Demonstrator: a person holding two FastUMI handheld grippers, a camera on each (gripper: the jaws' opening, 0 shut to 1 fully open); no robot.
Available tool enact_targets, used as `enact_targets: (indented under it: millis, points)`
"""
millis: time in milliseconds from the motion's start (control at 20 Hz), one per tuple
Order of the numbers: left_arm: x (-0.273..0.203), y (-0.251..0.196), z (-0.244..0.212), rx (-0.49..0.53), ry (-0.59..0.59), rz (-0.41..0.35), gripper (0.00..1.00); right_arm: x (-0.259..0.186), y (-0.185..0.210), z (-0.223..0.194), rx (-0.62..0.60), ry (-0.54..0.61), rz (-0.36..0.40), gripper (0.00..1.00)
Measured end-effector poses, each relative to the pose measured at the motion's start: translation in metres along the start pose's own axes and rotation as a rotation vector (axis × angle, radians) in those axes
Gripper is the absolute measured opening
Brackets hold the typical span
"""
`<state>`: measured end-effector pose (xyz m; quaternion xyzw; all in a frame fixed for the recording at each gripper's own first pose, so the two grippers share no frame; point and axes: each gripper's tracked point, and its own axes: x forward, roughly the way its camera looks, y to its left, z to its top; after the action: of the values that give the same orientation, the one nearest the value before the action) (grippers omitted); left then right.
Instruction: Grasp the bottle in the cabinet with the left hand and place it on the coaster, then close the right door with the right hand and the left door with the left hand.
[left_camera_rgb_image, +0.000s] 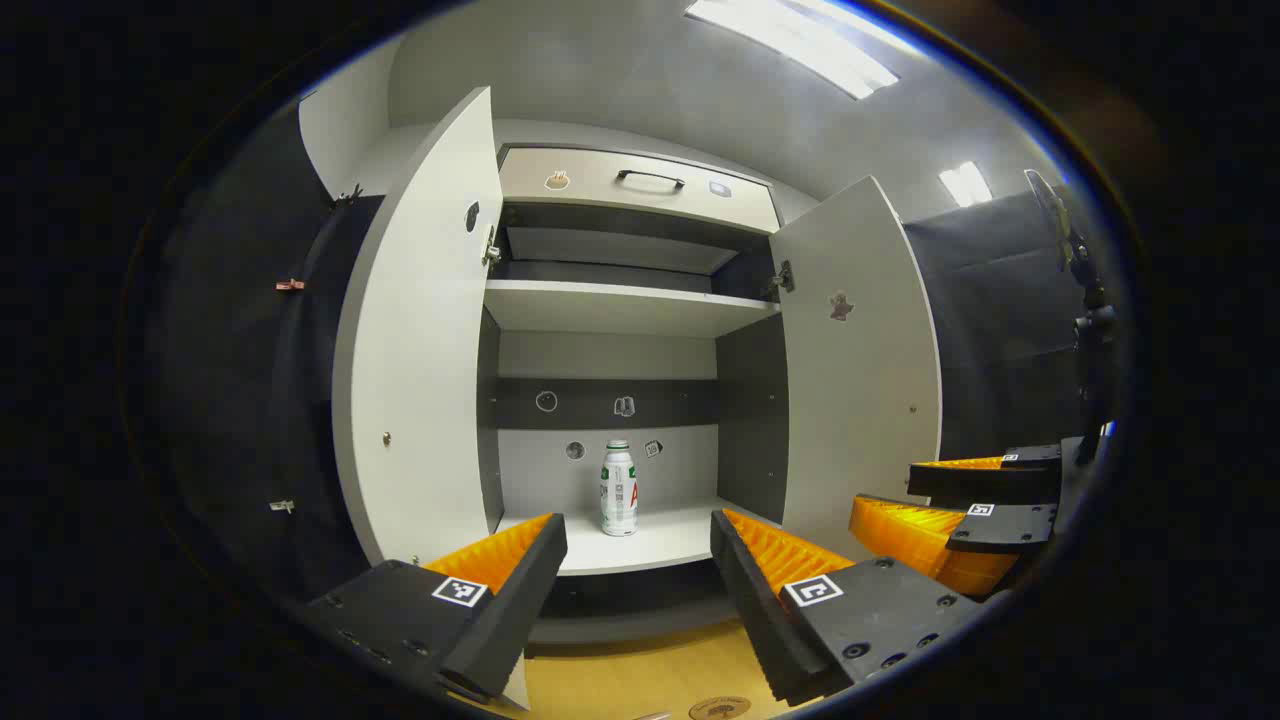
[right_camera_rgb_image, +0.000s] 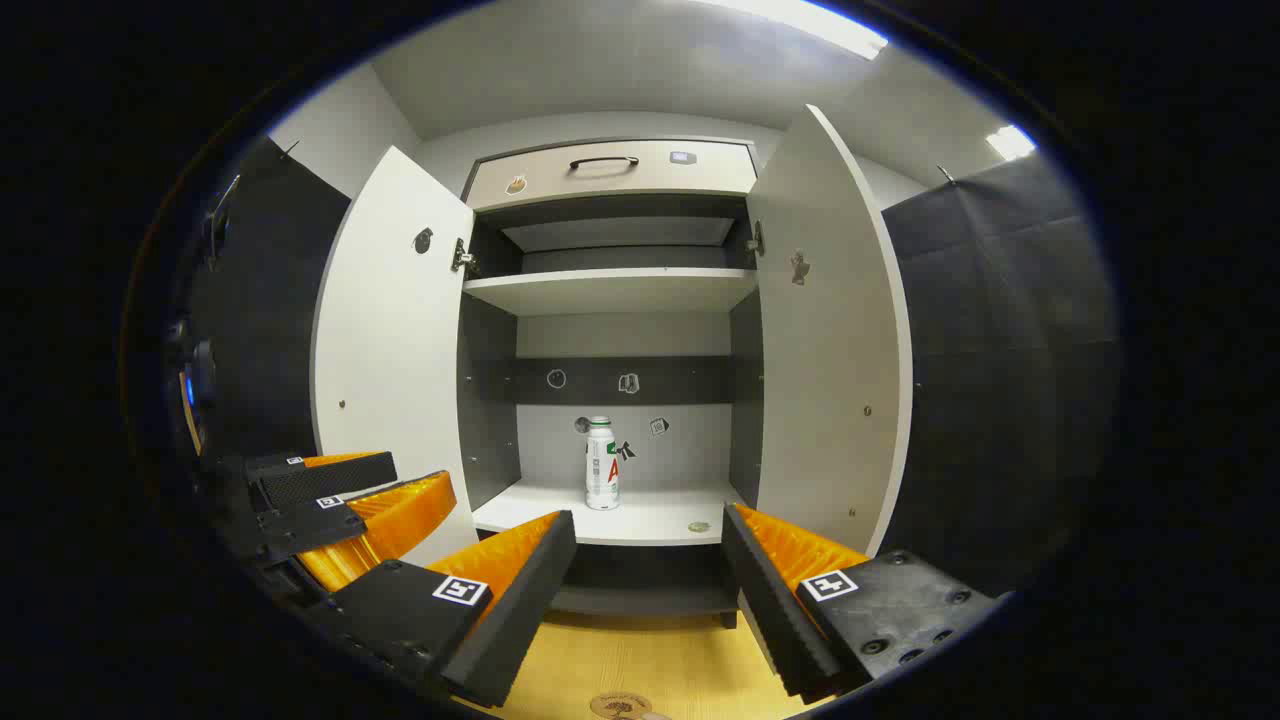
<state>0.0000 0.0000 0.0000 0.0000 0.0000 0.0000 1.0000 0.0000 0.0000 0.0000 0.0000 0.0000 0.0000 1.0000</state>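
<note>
White bottle (left_camera_rgb_image: 619, 489) upright on cabinet shelf (left_camera_rgb_image: 640, 545), between both open doors | left gripper (left_camera_rgb_image: 640, 590) fingers released, short of shelf | right gripper (right_camera_rgb_image: 650, 590) released | risk: off-centre approach topples bottle.

Both cabinet doors stand open; the bottle (left_camera_rgb_image: 619, 488) stands upright on the lower shelf (left_camera_rgb_image: 640, 545), twelve o'clock of the spread left gripper (left_camera_rgb_image: 638, 560)

Matt white laminate cabinet (left_camera_rgb_image: 620, 305), glossy plastic bottle (left_camera_rgb_image: 618, 488), pale wood tabletop (right_camera_rgb_image: 650, 660)
</note>
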Motion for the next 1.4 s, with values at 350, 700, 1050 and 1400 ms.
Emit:
enact_targets:
  millis: [350, 700, 1050, 1400]
  points:
    - [0.029, 0.008, -0.019, -0.036, 0.057, 0.069, 0.92, 0.037, -0.015, -0.005, 0.001, 0.008, 0.044, 0.98]
    - [0.040, 0.026, -0.026, 0.004, 0.071, 0.102, 0.92, 0.049, -0.011, -0.012, -0.019, 0.014, 0.045, 0.98]
    - [0.048, 0.032, -0.041, -0.027, 0.093, 0.043, 0.92, 0.045, -0.006, -0.014, -0.047, 0.020, 0.006, 0.98]
    - [0.092, 0.029, -0.046, -0.031, 0.056, -0.005, 0.92, 0.063, -0.007, -0.016, -0.055, 0.004, 0.018, 0.98]
